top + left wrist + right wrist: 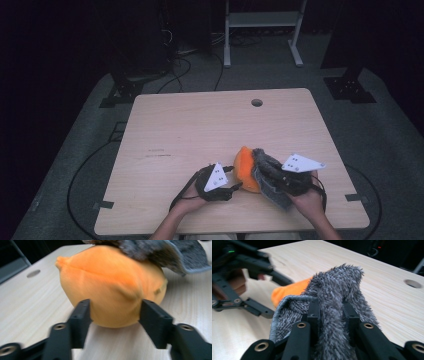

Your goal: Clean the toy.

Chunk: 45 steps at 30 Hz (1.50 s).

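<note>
The orange cushion (112, 290) is a soft, rounded, smooth-cloth lump with a stitched seam running to a small pointed corner; it rests on the table (200, 125) near the person's edge, right of centre in the high view. Its surface is matte and bulges like a stuffed pouch. Draped over its top and far side lies a grey fleece cover (337, 290), shaggy and long-piled on one face, with a flat, finely knit, bluish hemmed edge on the other.

The left hand-held gripper (113, 312) has its two black, blocky jaws on either flank of the cushion's near bulge, both pads against the cloth, which dents slightly at the right one: it is grasping the cushion. The right hand-held gripper (331, 312) is clenched on a raised fold of the grey fleece, the pile squeezed into a narrow ridge between its jaws and spilling over them.

In the high view each gripper carries a pale grey three-cornered plate on top, and a hand holds each from the table's near edge. The table is light wood-grain laminate, square with rounded corners, with a round cable hole (257, 102) near its far edge.
</note>
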### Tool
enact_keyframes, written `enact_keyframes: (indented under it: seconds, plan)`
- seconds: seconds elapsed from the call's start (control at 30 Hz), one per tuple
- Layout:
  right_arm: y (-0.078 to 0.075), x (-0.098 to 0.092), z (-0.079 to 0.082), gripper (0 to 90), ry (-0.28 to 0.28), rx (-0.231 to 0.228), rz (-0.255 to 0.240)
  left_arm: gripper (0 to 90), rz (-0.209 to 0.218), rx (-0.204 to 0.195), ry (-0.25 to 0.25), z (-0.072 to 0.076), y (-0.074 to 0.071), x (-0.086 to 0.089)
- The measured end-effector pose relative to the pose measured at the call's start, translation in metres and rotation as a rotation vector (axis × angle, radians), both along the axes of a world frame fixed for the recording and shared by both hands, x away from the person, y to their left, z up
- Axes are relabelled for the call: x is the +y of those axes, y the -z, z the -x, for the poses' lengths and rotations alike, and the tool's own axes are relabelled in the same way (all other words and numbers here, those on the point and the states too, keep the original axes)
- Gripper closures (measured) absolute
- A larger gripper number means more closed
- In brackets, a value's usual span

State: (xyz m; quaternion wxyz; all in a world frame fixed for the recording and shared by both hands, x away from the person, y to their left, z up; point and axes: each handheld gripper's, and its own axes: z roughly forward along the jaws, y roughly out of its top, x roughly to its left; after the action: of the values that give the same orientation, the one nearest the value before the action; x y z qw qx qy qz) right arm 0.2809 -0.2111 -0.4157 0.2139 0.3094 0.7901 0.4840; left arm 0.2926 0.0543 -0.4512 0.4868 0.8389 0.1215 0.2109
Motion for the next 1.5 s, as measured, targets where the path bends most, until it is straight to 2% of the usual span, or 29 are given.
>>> enact_keyframes:
  seconds: [0.07,0.17,0.23,0.33,0.37,0.4,0.43,0.53,0.57,0.6,0.63,0.67,0.7,0.77,0.83,0.9,0.93,0.97,1.0,1.03,1.07,1.13,1.2,1.23,1.3,1.33,1.37,1.43,1.5]
  plan:
    - [-0.002,-0.005,-0.004,72.2,0.010,0.018,-0.009,46.0,0.017,-0.001,-0.005,0.000,-0.002,-0.003]
    - [-0.002,-0.007,-0.005,72.2,0.001,0.026,-0.008,32.5,0.073,-0.006,-0.029,0.001,-0.009,0.000]
    - [-0.001,-0.006,-0.004,72.3,-0.005,0.028,-0.008,33.6,0.081,-0.022,-0.029,0.002,-0.011,0.000]
    - [-0.001,-0.003,-0.003,72.2,-0.011,0.025,0.001,52.5,0.067,-0.026,-0.005,0.003,-0.008,-0.003]
    - [-0.001,-0.003,-0.003,72.2,-0.012,0.027,-0.001,52.5,0.060,-0.018,-0.006,0.003,-0.006,-0.006]
    - [-0.001,-0.004,-0.004,72.3,-0.010,0.032,-0.012,57.0,0.056,-0.019,-0.014,0.002,-0.004,-0.008]
    - [-0.003,-0.002,-0.002,72.8,0.005,0.018,-0.017,59.8,0.054,-0.026,-0.020,0.002,-0.005,-0.009]
    - [-0.008,0.003,0.003,73.1,-0.016,-0.004,-0.008,61.7,0.060,-0.038,-0.032,0.002,-0.006,-0.009]
    - [-0.011,0.012,0.008,73.1,-0.071,-0.008,-0.018,61.8,0.071,-0.025,-0.018,0.002,-0.007,-0.009]
    - [-0.011,0.016,0.009,73.1,-0.078,-0.008,-0.005,61.9,0.071,-0.019,-0.011,0.003,-0.006,-0.011]
    - [-0.011,0.016,0.009,73.1,-0.078,-0.008,-0.005,61.9,0.071,-0.019,-0.011,0.003,-0.006,-0.011]
    - [-0.010,0.020,0.008,73.1,-0.080,-0.013,0.021,61.9,0.057,-0.019,-0.016,0.004,-0.004,-0.011]
    - [-0.006,0.017,0.003,73.2,-0.073,0.014,0.008,61.8,0.055,-0.017,-0.016,0.004,-0.002,-0.011]
    - [-0.006,0.007,-0.002,73.2,-0.035,0.025,-0.005,61.6,0.037,-0.017,-0.004,0.006,-0.002,-0.012]
    - [-0.005,-0.006,-0.007,73.2,0.024,0.033,-0.002,59.0,0.036,-0.003,0.027,0.007,-0.003,-0.014]
    - [-0.001,-0.016,-0.009,73.4,0.043,0.051,-0.025,39.1,0.061,-0.002,0.008,0.008,-0.007,-0.016]
    - [0.000,-0.017,-0.009,73.4,0.048,0.057,-0.031,35.8,0.094,0.008,0.009,0.008,-0.009,-0.015]
    - [0.000,-0.017,-0.008,73.4,0.040,0.061,-0.035,35.8,0.126,0.008,0.005,0.009,-0.011,-0.015]
    - [0.000,-0.015,-0.007,73.4,0.030,0.057,-0.029,35.5,0.126,0.008,0.005,0.009,-0.011,-0.015]
    - [0.001,-0.010,-0.004,73.5,0.016,0.058,-0.023,35.6,0.158,0.010,-0.013,0.008,-0.014,-0.015]
    - [0.002,-0.006,-0.003,73.6,-0.002,0.057,-0.014,37.6,0.149,0.011,-0.016,0.008,-0.014,-0.015]
    - [0.003,0.000,0.000,73.6,-0.025,0.057,0.001,45.8,0.074,-0.005,-0.036,0.007,-0.011,-0.016]
    - [-0.002,0.003,0.002,73.7,-0.041,0.059,0.010,48.4,0.062,0.022,-0.020,0.007,-0.007,-0.015]
    - [-0.008,0.005,0.003,73.8,-0.046,0.053,-0.005,48.9,0.056,0.016,-0.012,0.007,-0.007,-0.015]
    - [-0.016,0.013,0.006,73.7,-0.066,0.020,0.013,49.2,0.044,0.019,0.021,0.010,-0.007,-0.016]
    - [-0.016,0.013,0.006,73.7,-0.066,0.020,0.013,49.4,0.044,0.019,0.021,0.010,-0.007,-0.016]
    - [-0.018,0.023,0.007,73.7,-0.088,0.005,0.053,49.4,0.001,-0.009,0.042,0.014,-0.007,-0.019]
    - [-0.013,0.026,0.005,73.8,-0.098,0.016,0.079,49.3,-0.032,-0.026,0.052,0.016,-0.006,-0.018]
    - [-0.009,0.018,-0.001,73.8,-0.093,0.049,0.046,49.4,-0.024,-0.012,0.056,0.014,-0.005,-0.017]
